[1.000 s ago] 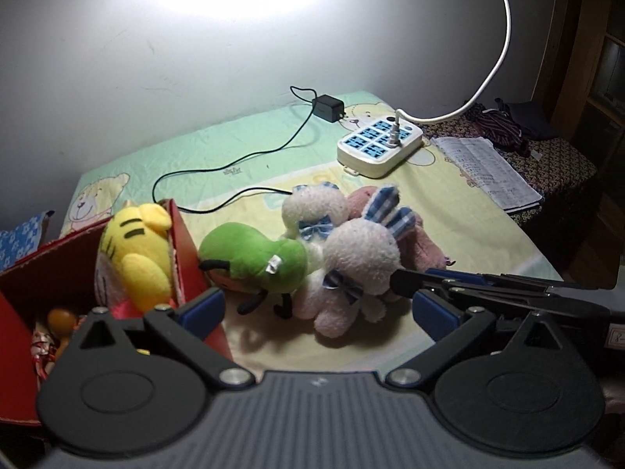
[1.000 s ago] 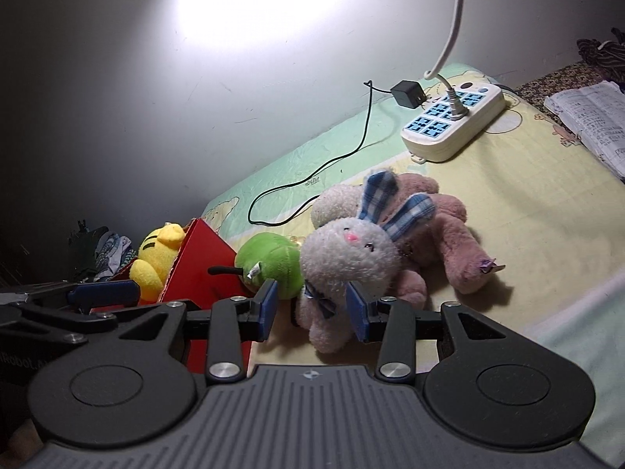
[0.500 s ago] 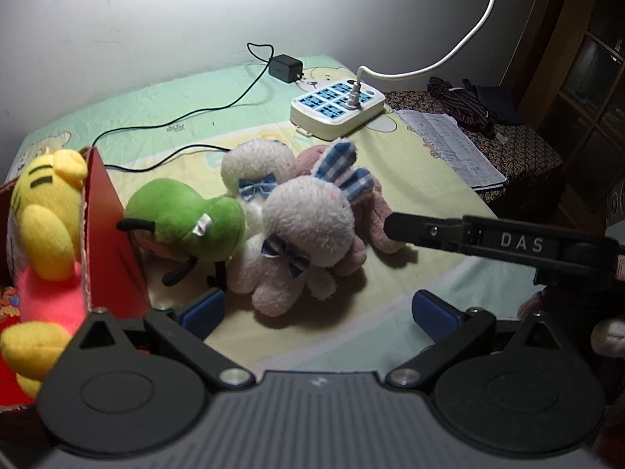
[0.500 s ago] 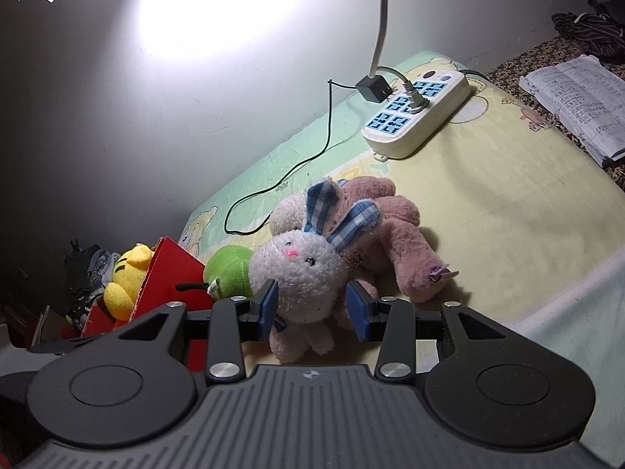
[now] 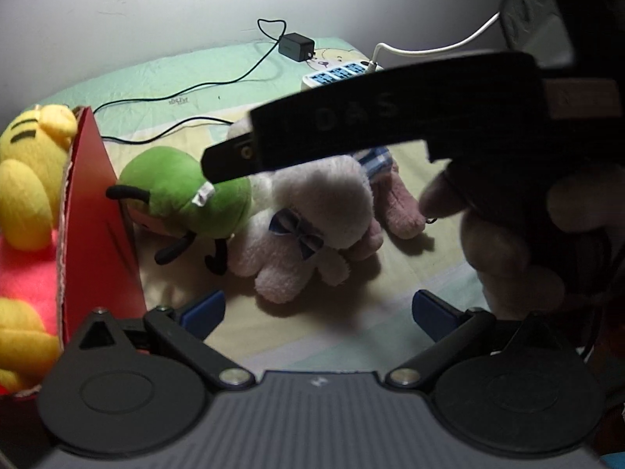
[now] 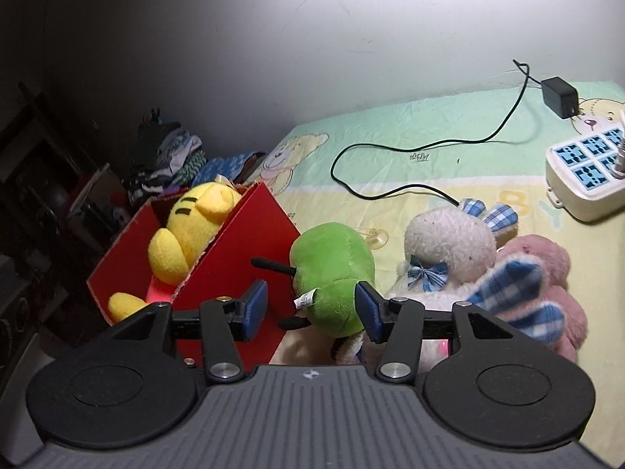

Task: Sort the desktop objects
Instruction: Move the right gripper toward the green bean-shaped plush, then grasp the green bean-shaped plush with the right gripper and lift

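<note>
A green plush (image 6: pixel 332 273) with black feelers lies against the red box (image 6: pixel 234 258), which holds a yellow plush (image 6: pixel 191 226). My right gripper (image 6: pixel 311 310) is open around the green plush's near end; the right pad is at its side and the left pad stands clear. To the right lie a white bunny (image 6: pixel 449 246) with a blue bow, a checked-ear bunny (image 6: pixel 508 285) and a pink plush (image 6: pixel 547 265). My left gripper (image 5: pixel 318 312) is open and empty, low in front of the white bunny (image 5: pixel 312 215). A hand (image 5: pixel 508 242) holds the right tool across the left wrist view, above the green plush (image 5: pixel 183 191).
A white power strip (image 6: pixel 586 172) sits at the far right, with a black adapter (image 6: pixel 558 95) and its cable (image 6: pixel 390 148) looping over the bear-print sheet (image 6: pixel 390 117). Folded clothes (image 6: pixel 168 156) are piled beyond the box by the wall.
My right gripper has swung left from the white bunny to the green plush, its jaws a little wider. The right tool now crosses close in front of the left camera.
</note>
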Available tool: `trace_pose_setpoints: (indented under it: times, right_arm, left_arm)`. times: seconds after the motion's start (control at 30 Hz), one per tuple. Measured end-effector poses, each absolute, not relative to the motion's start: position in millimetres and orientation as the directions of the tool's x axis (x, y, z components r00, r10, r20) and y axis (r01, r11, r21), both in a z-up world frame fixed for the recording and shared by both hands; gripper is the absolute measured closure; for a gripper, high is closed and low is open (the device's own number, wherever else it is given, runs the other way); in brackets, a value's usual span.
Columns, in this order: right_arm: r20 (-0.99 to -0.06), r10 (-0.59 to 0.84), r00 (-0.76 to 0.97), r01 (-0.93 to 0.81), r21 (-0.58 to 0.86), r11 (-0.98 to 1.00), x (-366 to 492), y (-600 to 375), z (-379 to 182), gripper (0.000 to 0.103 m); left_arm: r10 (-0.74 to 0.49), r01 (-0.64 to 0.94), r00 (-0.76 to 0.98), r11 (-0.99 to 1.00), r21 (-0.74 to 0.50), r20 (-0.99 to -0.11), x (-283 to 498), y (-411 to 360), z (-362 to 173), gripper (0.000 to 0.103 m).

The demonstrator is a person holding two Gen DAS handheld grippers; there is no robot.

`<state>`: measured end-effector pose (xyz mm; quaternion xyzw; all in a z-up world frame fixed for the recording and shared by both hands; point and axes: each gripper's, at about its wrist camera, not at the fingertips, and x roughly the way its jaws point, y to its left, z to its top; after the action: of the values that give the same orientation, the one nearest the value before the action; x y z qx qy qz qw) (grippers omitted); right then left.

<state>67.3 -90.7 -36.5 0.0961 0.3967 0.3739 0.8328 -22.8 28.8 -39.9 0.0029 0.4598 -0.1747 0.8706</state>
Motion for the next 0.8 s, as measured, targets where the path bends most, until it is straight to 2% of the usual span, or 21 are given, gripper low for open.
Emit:
trace_pose_setpoints:
  times: [0.07, 0.13, 0.17, 0.27, 0.33, 0.43, 0.6, 0.8]
  right_arm:
    - [-0.620, 0.690, 0.374, -0.553, 0.448, 0.702, 78, -79, -43, 0.049]
    - [-0.651, 0.658, 0.378, -0.560, 0.405, 0.723, 85, -67, -46, 0.039]
    - [-0.664, 0.635, 0.394, -0.564, 0.371, 0.738, 87, -61, -47, 0.030]
    - [-0.733, 0.576, 0.362, -0.567, 0.317, 0.760, 98, -43, -58, 0.033]
    - [-0.759, 0.558, 0.335, -0.559, 0.317, 0.766, 103, -37, -67, 0.044]
    - [-0.760, 0.564, 0.323, -0.569, 0.320, 0.757, 100, -36, -64, 0.050]
    - [-0.747, 0.589, 0.309, -0.591, 0.334, 0.734, 87, -42, -46, 0.052]
    - [-0.689, 0.693, 0.214, -0.507, 0.528, 0.682, 64, -73, -35, 0.052]
  left_arm:
    - [-0.303, 0.305, 0.511, 0.939, -0.160, -0.805, -23, 30, -42, 0.001]
    - [-0.311, 0.300, 0.500, 0.938, -0.175, -0.808, -23, 34, -45, 0.001]
    - [-0.313, 0.297, 0.495, 0.938, -0.180, -0.810, -23, 35, -47, 0.001]
    - [-0.317, 0.293, 0.486, 0.937, -0.190, -0.814, -24, 36, -49, 0.001]
    - [-0.326, 0.299, 0.483, 0.934, -0.196, -0.813, -25, 38, -49, 0.001]
    - [-0.335, 0.314, 0.482, 0.929, -0.197, -0.809, -27, 40, -47, 0.002]
    - [-0.361, 0.357, 0.479, 0.913, -0.198, -0.801, -33, 42, -39, 0.002]
    - [-0.425, 0.407, 0.457, 0.881, -0.241, -0.782, -46, 50, -28, 0.002]
